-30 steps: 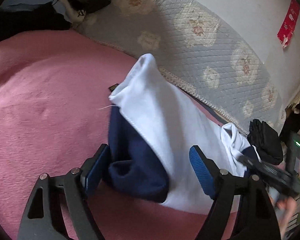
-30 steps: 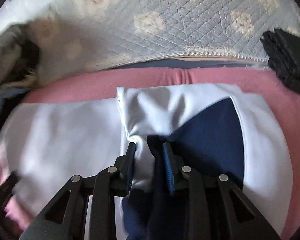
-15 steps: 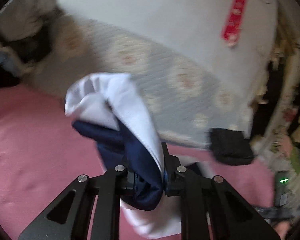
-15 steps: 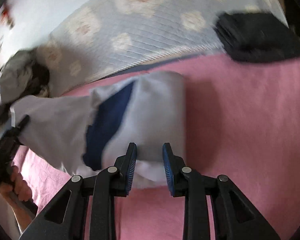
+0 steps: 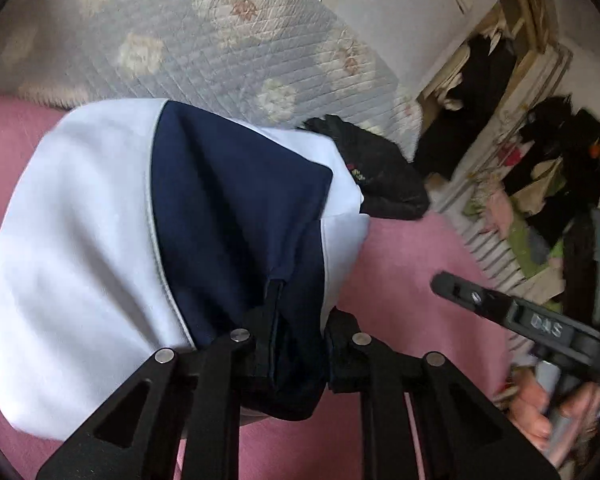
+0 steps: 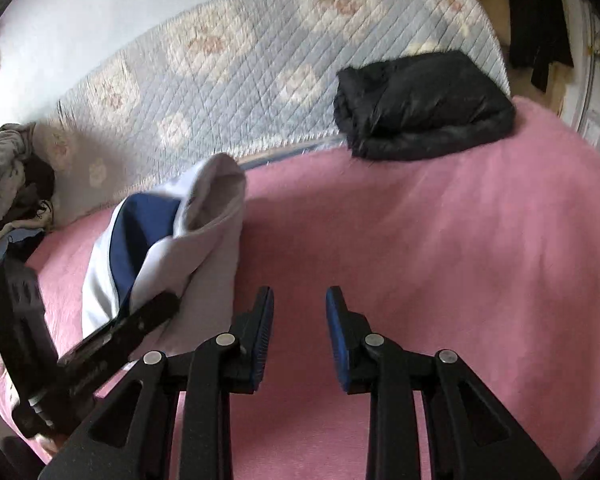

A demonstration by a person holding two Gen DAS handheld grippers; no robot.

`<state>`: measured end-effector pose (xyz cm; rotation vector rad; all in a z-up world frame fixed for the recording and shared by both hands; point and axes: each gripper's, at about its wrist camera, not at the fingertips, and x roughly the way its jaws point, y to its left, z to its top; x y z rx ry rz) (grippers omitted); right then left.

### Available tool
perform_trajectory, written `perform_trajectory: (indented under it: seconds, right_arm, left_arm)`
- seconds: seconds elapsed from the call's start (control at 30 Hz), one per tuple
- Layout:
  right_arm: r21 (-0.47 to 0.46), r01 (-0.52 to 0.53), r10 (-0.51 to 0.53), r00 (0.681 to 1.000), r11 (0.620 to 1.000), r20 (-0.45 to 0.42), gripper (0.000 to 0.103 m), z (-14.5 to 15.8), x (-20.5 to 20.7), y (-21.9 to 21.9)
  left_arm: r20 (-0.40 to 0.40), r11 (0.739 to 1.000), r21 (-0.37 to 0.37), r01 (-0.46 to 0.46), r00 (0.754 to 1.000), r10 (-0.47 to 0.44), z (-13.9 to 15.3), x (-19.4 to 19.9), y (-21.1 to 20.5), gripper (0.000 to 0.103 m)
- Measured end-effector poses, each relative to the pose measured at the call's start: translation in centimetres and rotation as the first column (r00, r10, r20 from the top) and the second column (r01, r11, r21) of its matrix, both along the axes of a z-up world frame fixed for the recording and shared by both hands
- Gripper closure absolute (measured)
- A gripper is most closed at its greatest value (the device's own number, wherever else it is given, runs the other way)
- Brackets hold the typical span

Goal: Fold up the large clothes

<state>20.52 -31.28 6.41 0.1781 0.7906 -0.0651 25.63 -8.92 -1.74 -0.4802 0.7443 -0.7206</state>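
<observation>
A white and navy garment [image 5: 100, 240] is bundled and held up over the pink blanket [image 5: 412, 280]. My left gripper [image 5: 300, 320] is shut on its navy part, near the lower edge. In the right wrist view the garment [image 6: 160, 240] hangs at the left, with the left gripper [image 6: 140, 320] clamped on it. My right gripper [image 6: 300, 312] is open and empty over the pink blanket [image 6: 420, 260], to the right of the garment. It also shows at the right of the left wrist view [image 5: 444, 280].
A folded black garment [image 6: 420, 104] lies at the far edge of the blanket, against a quilted floral cover [image 6: 240, 72]. A heap of clothes [image 6: 8, 176] sits at the far left. Cluttered clothes and a cupboard [image 5: 540, 160] stand to the right.
My right gripper has let go of the garment and pulled away to the right. My left gripper stays shut on the garment and has swung it so the navy side faces the camera.
</observation>
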Motion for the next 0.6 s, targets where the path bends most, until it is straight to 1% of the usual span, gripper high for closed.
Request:
perform_trajectory:
  seconds: [0.1, 0.13, 0.17, 0.2, 0.23, 0.3, 0.33, 0.4, 0.43, 0.5, 0.53, 0.57, 0.6]
  right_arm:
    - [0.082, -0.060, 0.056, 0.997, 0.995, 0.055, 0.069, 1.2, 0.6, 0.4]
    - [0.092, -0.087, 0.081, 0.995, 0.992, 0.064, 0.068, 1.5, 1.1, 1.1]
    - [0.076, -0.121, 0.116, 0.991, 0.990, 0.070, 0.068, 1.9, 1.7, 2.1]
    - [0.051, -0.146, 0.142, 0.987, 0.988, 0.076, 0.068, 2.2, 2.1, 3.0]
    - [0.020, -0.165, 0.163, 0.983, 0.986, 0.083, 0.068, 2.5, 2.5, 4.0]
    - [-0.018, -0.180, 0.181, 0.979, 0.983, 0.094, 0.068, 3.1, 3.3, 5.7]
    - [-0.022, -0.191, 0.192, 0.976, 0.981, 0.107, 0.068, 3.5, 3.3, 6.3]
    - [-0.009, -0.214, 0.213, 0.967, 0.977, 0.138, 0.068, 4.0, 2.8, 7.2]
    - [0.001, -0.225, 0.222, 0.963, 0.974, 0.153, 0.068, 4.1, 2.7, 7.7]
    - [0.003, -0.254, 0.250, 0.953, 0.967, 0.170, 0.069, 4.1, 2.8, 8.8]
    - [-0.001, -0.266, 0.263, 0.951, 0.964, 0.163, 0.068, 3.8, 3.2, 9.4]
    - [-0.001, -0.265, 0.262, 0.954, 0.964, 0.146, 0.068, 3.3, 3.7, 10.0]
    - [0.006, -0.258, 0.255, 0.958, 0.966, 0.127, 0.068, 2.6, 4.4, 10.4]
  left_arm:
    - [0.015, 1.000, 0.027, -0.007, 1.000, 0.007, -0.5, -0.8, -0.1, 0.087]
    - [0.023, 0.999, 0.033, -0.011, 1.000, 0.010, -0.4, -1.1, -0.1, 0.086]
    - [0.024, 0.999, 0.032, -0.004, 1.000, 0.003, -0.1, -1.1, -0.2, 0.083]
    - [0.021, 1.000, 0.016, 0.013, 1.000, -0.013, 0.2, -1.1, -0.3, 0.075]
    - [0.024, 0.999, -0.019, 0.044, 0.999, -0.044, 0.6, -1.5, 0.6, 0.065]
    - [0.061, 0.989, -0.085, 0.123, 0.991, -0.118, 1.7, -2.4, 1.8, 0.055]
    - [0.084, 0.984, -0.103, 0.147, 0.987, -0.139, 2.0, -3.1, 2.6, 0.053]
    - [0.108, 0.986, -0.084, 0.144, 0.985, -0.135, 2.6, -4.6, 4.2, 0.049]
    - [0.121, 0.990, -0.077, 0.118, 0.987, -0.109, 2.8, -5.1, 5.1, 0.048]
    - [0.150, 0.998, -0.060, 0.003, 0.989, 0.006, 3.5, -5.2, 7.6, 0.045]
    - [0.157, 0.997, -0.043, -0.057, 0.986, 0.063, 3.8, -4.9, 8.6, 0.042]
    - [0.159, 0.992, -0.011, -0.125, 0.979, 0.125, 4.0, -4.4, 9.6, 0.040]
    - [0.147, 0.985, 0.025, -0.171, 0.975, 0.165, 4.0, -3.6, 10.4, 0.036]
